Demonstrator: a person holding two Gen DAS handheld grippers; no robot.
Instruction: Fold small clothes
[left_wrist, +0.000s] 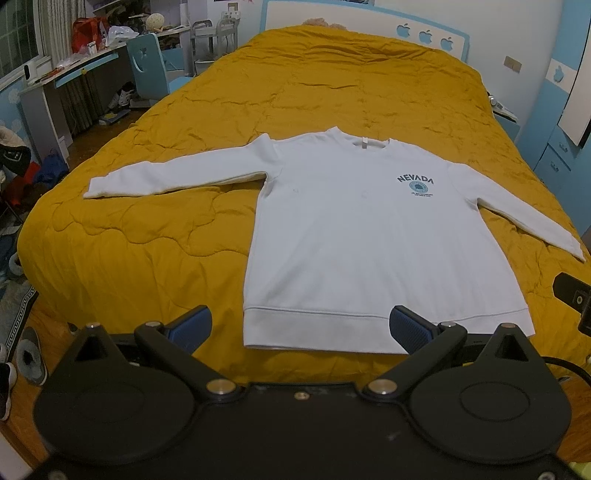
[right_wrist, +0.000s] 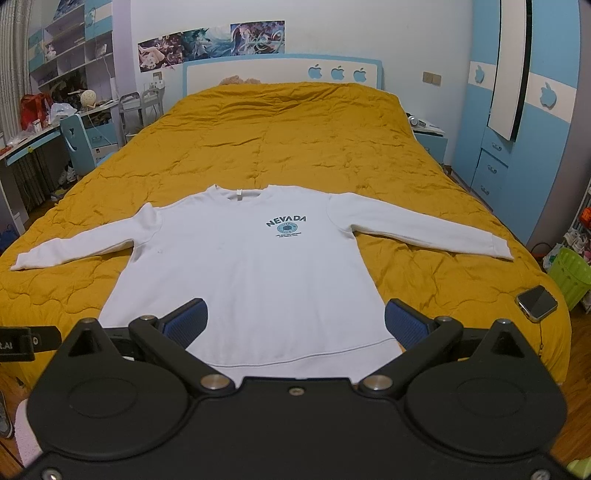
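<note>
- Left wrist view: white sweatshirt (left_wrist: 369, 236) lies flat, front up, on the mustard quilt (left_wrist: 184, 166) covering the bed; collar toward 12 o'clock, hem toward 6.
- Both sleeves spread out, one toward 9 o'clock, the other toward 3–4 o'clock. "NEVADA" print (left_wrist: 415, 184) on the chest at about 1 o'clock from the garment's middle.
- Left gripper (left_wrist: 301, 328) hangs near the hem, jaws released and wide apart, nothing between them; its blue pads (left_wrist: 410, 332) sit at 5 and 7 o'clock in the frame. Contact with the cloth: cannot tell.
- Part of the other black tool shows at the 3 o'clock edge.
- Right wrist view: same sweatshirt (right_wrist: 251, 280) centred in frame, hem at 6 o'clock.
- Right gripper (right_wrist: 293, 325) over the hem area, jaws released, empty.
- Phone (right_wrist: 536, 302) on the quilt (right_wrist: 295, 140) at 3–4 o'clock, well apart from the sleeve cuff.
- Green basket (right_wrist: 570, 277) on the floor at 3 o'clock.
</note>
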